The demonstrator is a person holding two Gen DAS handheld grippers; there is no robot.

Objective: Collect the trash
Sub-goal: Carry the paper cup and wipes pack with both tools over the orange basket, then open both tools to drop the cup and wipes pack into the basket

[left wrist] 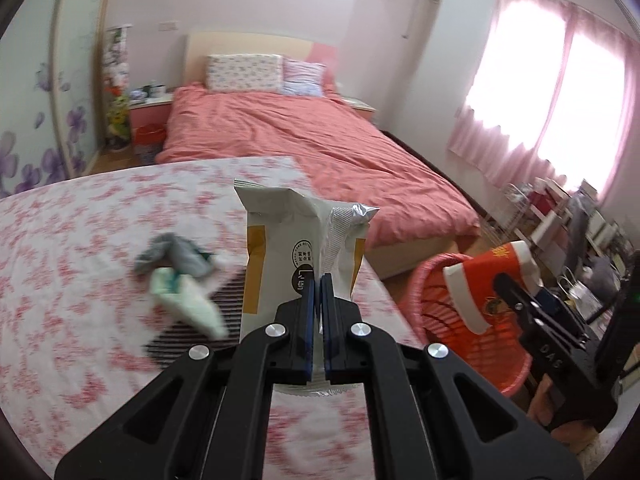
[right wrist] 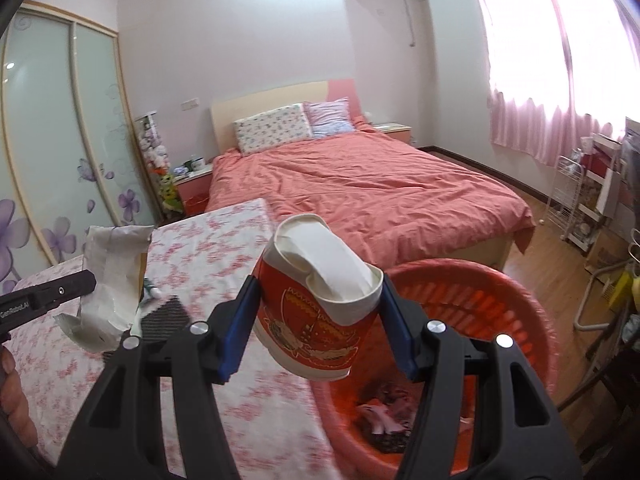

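Note:
My left gripper (left wrist: 318, 280) is shut on a white and yellow snack wrapper (left wrist: 296, 248), held above the floral-covered table (left wrist: 80, 240). The wrapper also shows in the right wrist view (right wrist: 112, 280). My right gripper (right wrist: 320, 312) is shut on a crushed red and white paper cup (right wrist: 320, 312), held at the left rim of the red plastic basket (right wrist: 500, 292). The cup (left wrist: 484, 280) and basket (left wrist: 444, 312) also show in the left wrist view. The basket holds scraps of trash (right wrist: 384, 420). Crumpled grey and pale green wrappers (left wrist: 180, 280) lie on the table beside a black striped item (left wrist: 208, 320).
A bed with a coral duvet (left wrist: 320, 140) stands beyond the table. A wardrobe with sliding glass doors (right wrist: 60, 140) is on the left. A white wire rack and shelves (right wrist: 580, 200) stand on the right under a pink-curtained window.

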